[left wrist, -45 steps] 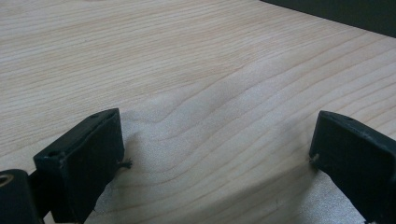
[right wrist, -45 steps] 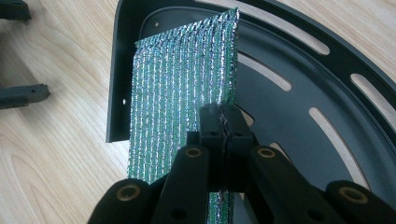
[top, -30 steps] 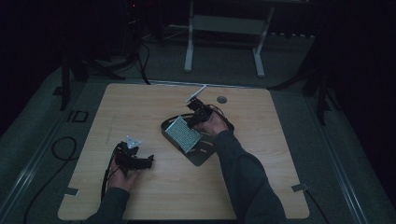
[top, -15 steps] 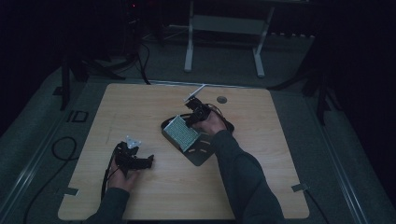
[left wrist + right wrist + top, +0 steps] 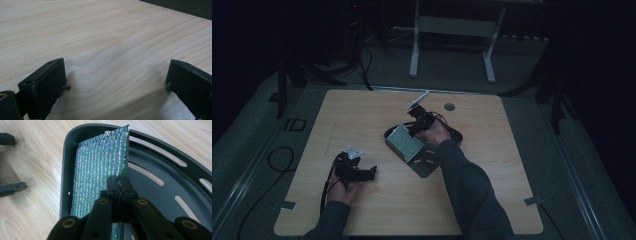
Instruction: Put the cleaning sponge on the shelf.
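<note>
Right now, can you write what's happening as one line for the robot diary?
right gripper: shut on shiny foil sheet edge, over dark slotted tray | left gripper: open, nothing between jaws, above wooden table

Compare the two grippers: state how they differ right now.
The right gripper is shut on the foil sheet, over the dark tray; the left gripper is open with nothing between its jaws. The right is mid-table; the left sits nearer the person. Both have black jaws.

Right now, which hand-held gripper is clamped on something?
The right hand-held gripper: its jaws pinch the edge of the shiny foil sheet over the dark tray. The left hand-held gripper stands open above bare tabletop.
</note>
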Demonstrator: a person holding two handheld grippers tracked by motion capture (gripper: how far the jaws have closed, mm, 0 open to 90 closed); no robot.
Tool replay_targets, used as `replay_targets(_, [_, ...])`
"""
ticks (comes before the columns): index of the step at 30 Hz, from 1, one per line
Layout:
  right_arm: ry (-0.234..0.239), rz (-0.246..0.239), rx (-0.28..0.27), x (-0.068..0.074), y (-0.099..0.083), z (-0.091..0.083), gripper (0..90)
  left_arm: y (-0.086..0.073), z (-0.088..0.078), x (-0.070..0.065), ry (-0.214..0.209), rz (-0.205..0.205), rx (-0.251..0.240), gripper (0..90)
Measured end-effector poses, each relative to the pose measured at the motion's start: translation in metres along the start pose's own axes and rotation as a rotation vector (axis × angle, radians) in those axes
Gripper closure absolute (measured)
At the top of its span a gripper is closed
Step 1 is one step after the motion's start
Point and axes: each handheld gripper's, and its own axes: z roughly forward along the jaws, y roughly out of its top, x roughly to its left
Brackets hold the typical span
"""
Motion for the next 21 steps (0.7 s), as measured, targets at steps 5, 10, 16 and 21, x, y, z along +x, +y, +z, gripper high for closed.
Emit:
replay_targets(5, [-0.006, 0.002, 0.001, 0.000, 0.000, 0.002, 89.0, 0.000, 0.000, 0.000, 0.000, 0.000, 0.000, 3.2])
replay_targets(10, [-0.011, 0.006, 0.005, 0.000, 0.001, 0.005, 88.8, 0.000, 0.000, 0.000, 0.000, 0.000, 0.000, 3.2])
replay_targets(16, [-0.018, 0.013, 0.011, -0.001, 0.001, 0.008, 88.7, 0.000, 0.000, 0.000, -0.001, 0.000, 0.000, 3.2])
replay_targets(21, [-0.023, 0.016, 0.016, -0.002, 0.000, 0.011, 88.5, 0.000, 0.000, 0.000, -0.001, 0.000, 0.000, 3.2])
